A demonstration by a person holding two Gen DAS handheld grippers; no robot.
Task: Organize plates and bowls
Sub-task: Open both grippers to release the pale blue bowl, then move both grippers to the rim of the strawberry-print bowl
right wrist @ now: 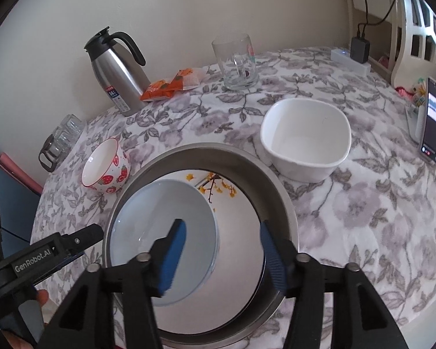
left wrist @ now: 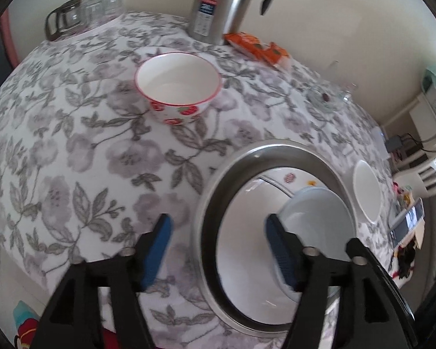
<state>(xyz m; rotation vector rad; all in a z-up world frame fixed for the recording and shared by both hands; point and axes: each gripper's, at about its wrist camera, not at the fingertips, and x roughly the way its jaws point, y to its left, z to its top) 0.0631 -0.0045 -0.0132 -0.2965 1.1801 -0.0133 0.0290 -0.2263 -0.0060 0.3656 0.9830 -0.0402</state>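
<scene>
floral-cloth counter [right wrist: 363, 203] against a cream wall, thermos [right wrist: 116, 72] at the back edge. steel basin [right wrist: 279, 200] near the front edge holds a flowered plate [right wrist: 235, 203] with a pale blue bowl [right wrist: 162, 221] on it. strawberry bowl [right wrist: 104, 168] and white square bowl [right wrist: 305, 136] sit empty beside the basin; left gripper [left wrist: 218, 247] and right gripper [right wrist: 222, 250] both have jaws spread, pinching nothing.

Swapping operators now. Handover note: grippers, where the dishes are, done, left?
Left gripper: open, holding nothing, jaws straddling the near rim of the steel basin.
Right gripper: open, empty, over the basin's right side.
In the basin: a white plate with yellow flowers, and a pale blue plate lying tilted on top of it.
Still on the tablecloth: strawberry bowl left of the basin, white square bowl behind it to the right.
Done: two plates gathered in the basin.
Left: likely both bowls, perhaps levelling the blue plate.
</scene>
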